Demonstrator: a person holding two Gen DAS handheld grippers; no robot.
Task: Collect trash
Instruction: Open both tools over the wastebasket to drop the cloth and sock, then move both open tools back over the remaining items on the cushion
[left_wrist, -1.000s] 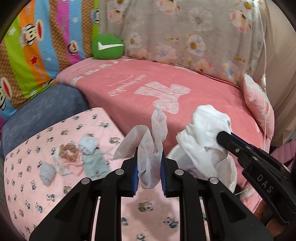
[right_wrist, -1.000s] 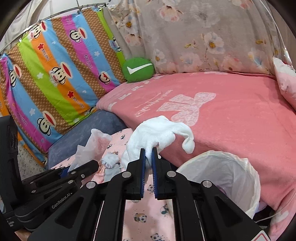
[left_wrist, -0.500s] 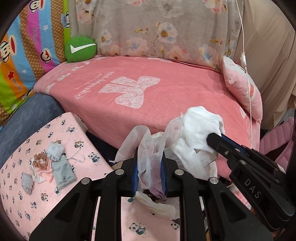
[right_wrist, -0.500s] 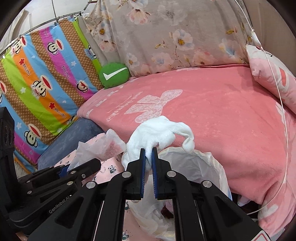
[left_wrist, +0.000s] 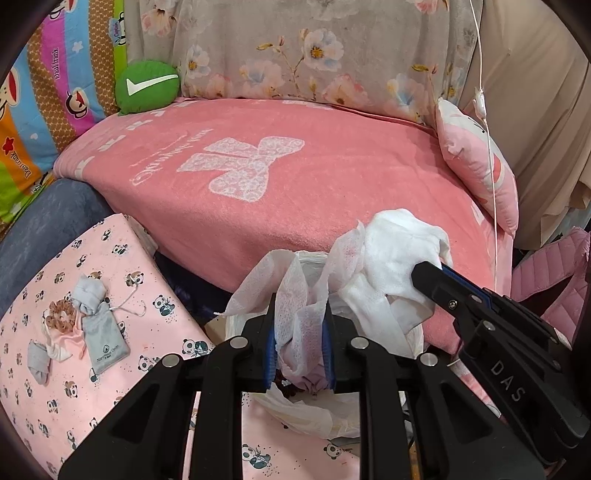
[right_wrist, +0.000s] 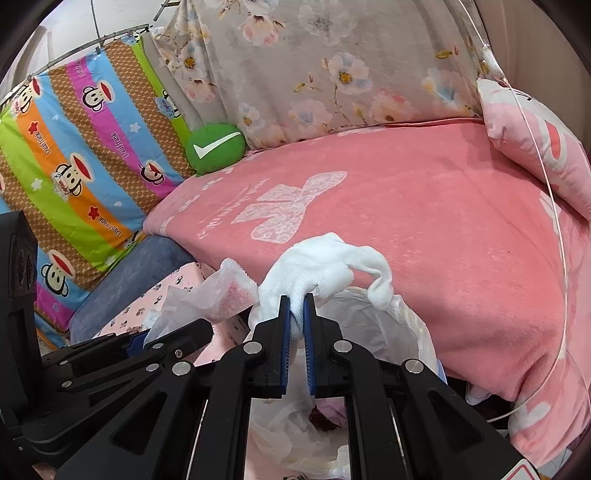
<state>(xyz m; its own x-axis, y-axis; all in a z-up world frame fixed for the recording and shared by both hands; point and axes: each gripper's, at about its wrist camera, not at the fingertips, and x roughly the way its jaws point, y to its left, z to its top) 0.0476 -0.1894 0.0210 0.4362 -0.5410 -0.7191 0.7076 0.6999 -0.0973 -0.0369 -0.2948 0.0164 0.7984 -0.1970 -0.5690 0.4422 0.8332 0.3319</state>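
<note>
Far left, I see a striped monkey-print cloth (right_wrist: 77, 155) hanging, with a green cushion (left_wrist: 147, 86) at its right edge, resting on the far corner of the pink blanket (left_wrist: 295, 177). Near left, a panda-print surface (left_wrist: 74, 314) carries a grey pouch (left_wrist: 105, 341), a scrunchie (left_wrist: 61, 312) and small rolled cloths.

My left gripper (left_wrist: 298, 336) is closed on a thin tissue (left_wrist: 295, 314); the sheet is pinched between the blue pads and its loose ends stand up above the fingers. It sits over the near-left rim of the bin (right_wrist: 380, 325), which is lined with a white bag and stands between the panda surface and the blanket's near edge. Some dark and pink waste shows at the bottom of the bin.

My right gripper (right_wrist: 296, 332) is closed on a thick white wad (right_wrist: 325, 266), jaws nearly together, the wad bulging above the tips. It hangs over the bin's opening, touching the tissue on its left side.

Far right, a pink pillow (left_wrist: 476, 166) leans against the floral backdrop (left_wrist: 314, 48), and a thin white cord (left_wrist: 487, 140) hangs across it.
</note>
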